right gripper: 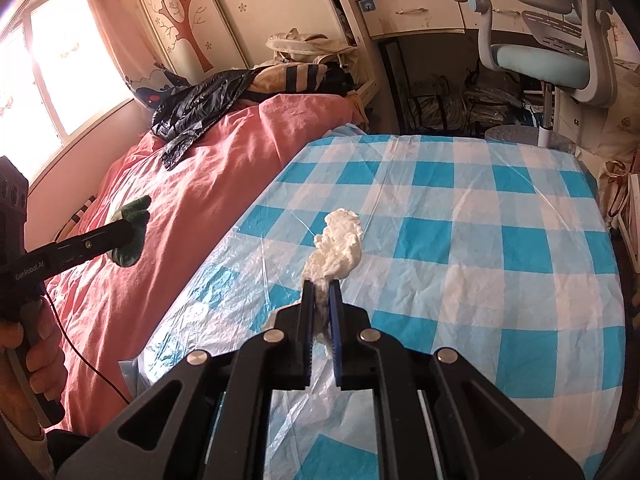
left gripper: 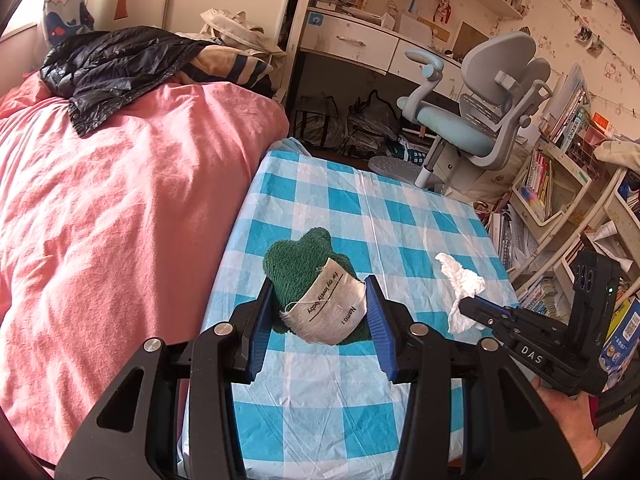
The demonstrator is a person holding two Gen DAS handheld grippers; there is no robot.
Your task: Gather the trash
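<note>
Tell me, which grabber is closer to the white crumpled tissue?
Right. The right gripper is clamped on the tissue. The left gripper holds a green cloth beside it, apart from the tissue.

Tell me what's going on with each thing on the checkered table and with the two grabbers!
Left gripper: closed on the green towel, held up off the table.
Green towel: bunched up, its cloth label facing the camera.
Right gripper: pinched shut on the white tissue.
White tissue: crumpled, one end clamped, the rest sticking out past the fingers.
Checkered tablecloth: spread flat, under wrinkly clear plastic.
Black jacket: lying rumpled on the pink bed.
</note>
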